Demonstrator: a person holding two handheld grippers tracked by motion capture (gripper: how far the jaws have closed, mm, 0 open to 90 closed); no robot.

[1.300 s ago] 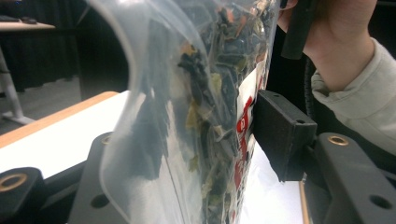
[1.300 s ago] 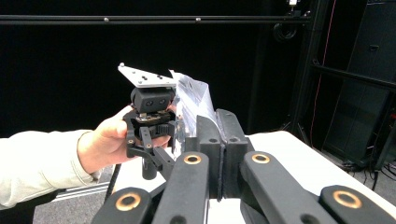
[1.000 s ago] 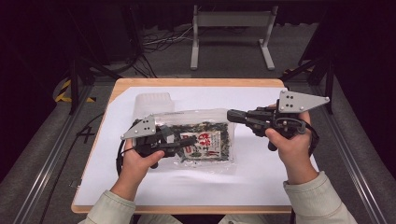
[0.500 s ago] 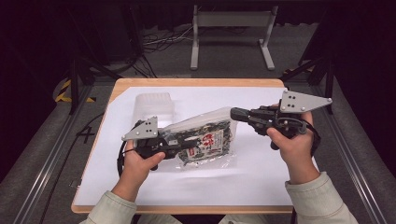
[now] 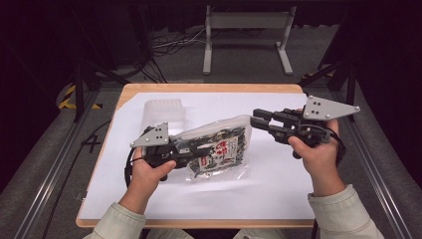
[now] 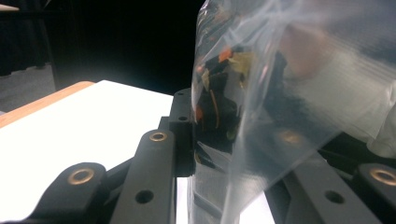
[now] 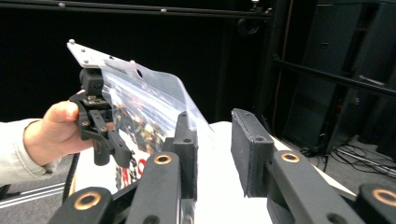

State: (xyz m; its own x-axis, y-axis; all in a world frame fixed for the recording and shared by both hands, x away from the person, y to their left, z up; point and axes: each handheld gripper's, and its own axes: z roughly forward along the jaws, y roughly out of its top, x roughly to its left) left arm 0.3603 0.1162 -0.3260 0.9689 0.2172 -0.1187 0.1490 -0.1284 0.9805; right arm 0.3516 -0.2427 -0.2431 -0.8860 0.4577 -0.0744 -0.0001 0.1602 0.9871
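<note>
The left gripper (image 5: 191, 149) is clamped on the left edge of a clear zip bag (image 5: 219, 149) of dark dried food with a red label; in the left gripper view the plastic (image 6: 261, 116) is pinched between its black jaws. The bag is tilted, its left end raised off the surface (image 5: 278, 189) and its lower right part resting on the white sheet near the middle.

The right gripper (image 5: 260, 119) sits just beside the bag's upper right corner. Its jaws have just been opening and now stand apart, and in the right gripper view (image 7: 212, 140) the gap between them is bare, with the bag (image 7: 144, 107) off to the side of one jaw.

A translucent plastic container (image 5: 164, 112) stands behind the left gripper, toward the far left corner of the surface.
</note>
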